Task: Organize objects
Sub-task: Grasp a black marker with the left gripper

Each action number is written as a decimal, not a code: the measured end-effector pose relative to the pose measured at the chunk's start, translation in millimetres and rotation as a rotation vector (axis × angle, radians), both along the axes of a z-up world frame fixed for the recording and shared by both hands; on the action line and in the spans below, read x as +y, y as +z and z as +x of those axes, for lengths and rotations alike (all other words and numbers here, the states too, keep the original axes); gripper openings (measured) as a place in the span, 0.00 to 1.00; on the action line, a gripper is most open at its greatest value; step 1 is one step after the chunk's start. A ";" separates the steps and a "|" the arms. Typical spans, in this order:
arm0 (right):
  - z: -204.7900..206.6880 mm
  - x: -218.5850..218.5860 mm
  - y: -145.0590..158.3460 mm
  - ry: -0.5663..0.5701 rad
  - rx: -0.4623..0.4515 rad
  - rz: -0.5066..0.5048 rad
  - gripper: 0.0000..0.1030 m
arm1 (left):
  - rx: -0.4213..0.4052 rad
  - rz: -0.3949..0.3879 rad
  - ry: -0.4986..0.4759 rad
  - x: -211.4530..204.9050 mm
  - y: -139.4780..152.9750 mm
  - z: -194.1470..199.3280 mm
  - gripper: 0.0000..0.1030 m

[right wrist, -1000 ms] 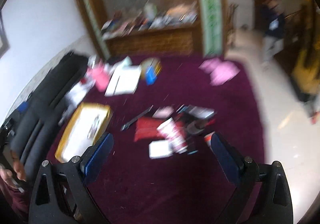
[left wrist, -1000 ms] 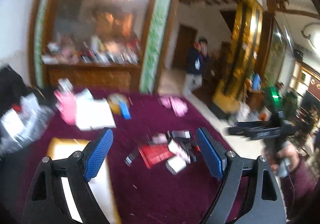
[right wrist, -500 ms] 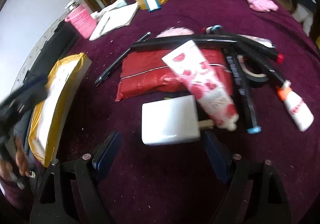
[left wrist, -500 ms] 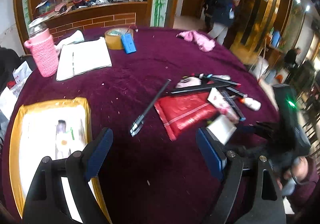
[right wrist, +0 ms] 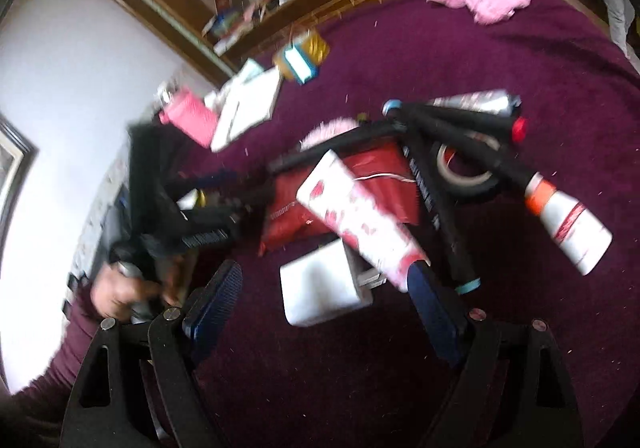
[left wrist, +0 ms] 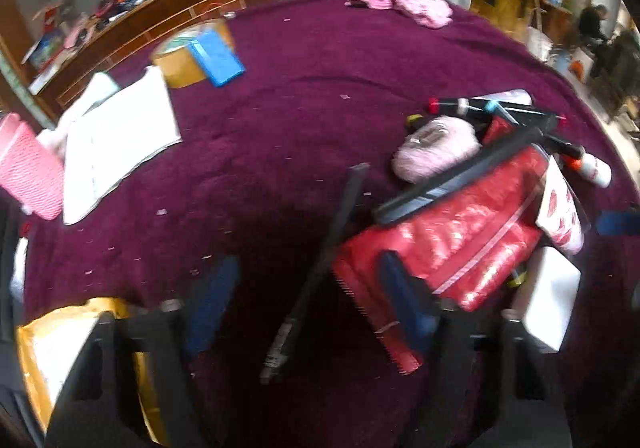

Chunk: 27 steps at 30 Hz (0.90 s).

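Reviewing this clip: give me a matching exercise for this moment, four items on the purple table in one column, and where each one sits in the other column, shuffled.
Items
1. pink cloth
2. white box
3. blue case
4. black pen

Places
A. leaning on the tape roll
B. between the open jaws of the left gripper
C. alone at the table's far edge
D. between the open jaws of the right gripper

Pairs: 1-C, 2-D, 3-A, 4-B

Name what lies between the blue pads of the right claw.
In the right wrist view, the open right claw frames a white rectangular block, with the cap end of a white tube printed with red beside its right pad.
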State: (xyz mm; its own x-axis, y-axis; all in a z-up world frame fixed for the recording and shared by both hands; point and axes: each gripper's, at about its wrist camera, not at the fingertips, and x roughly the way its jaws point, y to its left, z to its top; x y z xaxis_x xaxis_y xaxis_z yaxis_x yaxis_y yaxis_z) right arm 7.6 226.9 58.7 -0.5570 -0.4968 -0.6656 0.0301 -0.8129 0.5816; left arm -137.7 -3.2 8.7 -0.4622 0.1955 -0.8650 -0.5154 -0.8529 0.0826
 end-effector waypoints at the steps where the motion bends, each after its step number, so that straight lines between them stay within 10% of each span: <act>1: 0.8 3.6 1.7 -0.014 0.009 -0.013 0.79 | -0.034 0.049 0.005 -3.0 1.0 -0.3 0.28; 3: 4.3 11.8 3.1 -0.044 0.016 -0.027 0.79 | -0.064 0.063 0.035 -8.1 -0.5 4.8 0.07; 9: 9.4 22.5 9.9 -0.081 0.002 -0.006 0.79 | -0.113 0.043 0.050 -22.8 -3.4 53.9 0.07; 15: 3.4 28.3 24.4 -0.115 0.026 0.028 0.79 | 0.005 -0.068 0.031 -16.7 9.3 44.1 0.08; 19: 5.6 30.7 25.7 -0.128 0.023 0.016 0.79 | -0.025 -0.120 -0.026 -10.5 -1.9 15.6 0.45; 24: 1.8 36.0 24.8 -0.160 0.014 0.026 0.79 | -0.056 -0.057 -0.027 -5.1 2.8 -2.0 0.48; 27: -2.3 33.3 24.0 -0.158 0.006 0.043 0.79 | -0.093 0.036 0.017 -15.3 7.9 -2.2 0.25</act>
